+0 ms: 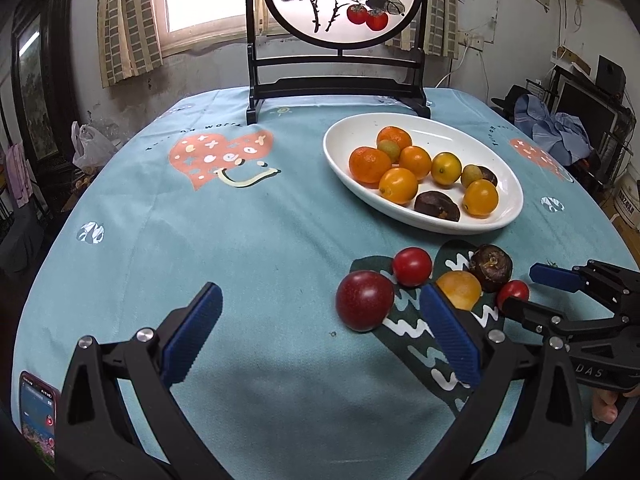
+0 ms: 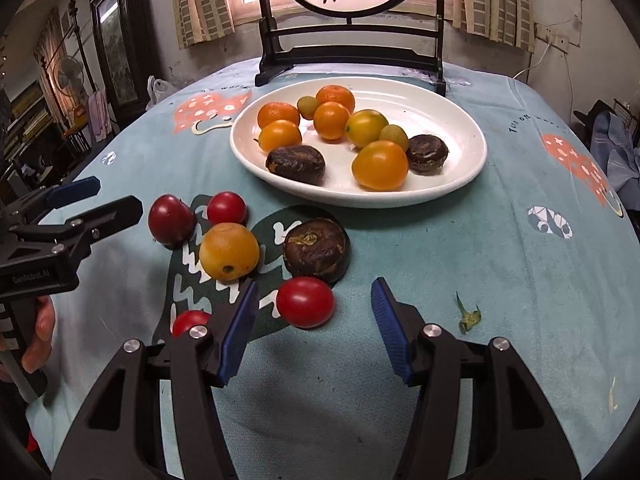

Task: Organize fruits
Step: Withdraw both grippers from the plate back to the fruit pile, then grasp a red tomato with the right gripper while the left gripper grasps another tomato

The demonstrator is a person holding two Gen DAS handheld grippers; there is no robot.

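**Fruit sorting: both grippers open, nothing held**

Left gripper (image 1: 320, 332): jaws stand wide apart over bare tablecloth (image 1: 260, 240). Nothing lies between the pads. The plum (image 1: 365, 300) sits just beyond its right finger.

Right gripper (image 2: 316, 328): jaws stand partly open and grip nothing. A red tomato (image 2: 305, 302) lies on the cloth at the mouth of the jaws, nearer the left finger and clear of both pads.

Loose fruit, all on the cloth in front of the plate (image 2: 460, 176):
- Plum, at the far left of the group in the right wrist view.
- Second tomato (image 2: 226, 208), just beside the plum.
- Yellow fruit (image 2: 229, 251), between the second tomato and the right gripper's left finger.
- Dark brown fruit (image 2: 316, 250), beside the yellow fruit and just behind the first tomato.
- Third tomato (image 2: 190, 321), partly hidden behind the right gripper's left finger.

Plate contents: orange and yellow citrus, two small greenish fruits and two dark brown fruits.

A framed screen (image 1: 340, 4) stands at the table's far edge behind the plate. A phone (image 1: 38, 416) lies at the near left corner in the left wrist view.
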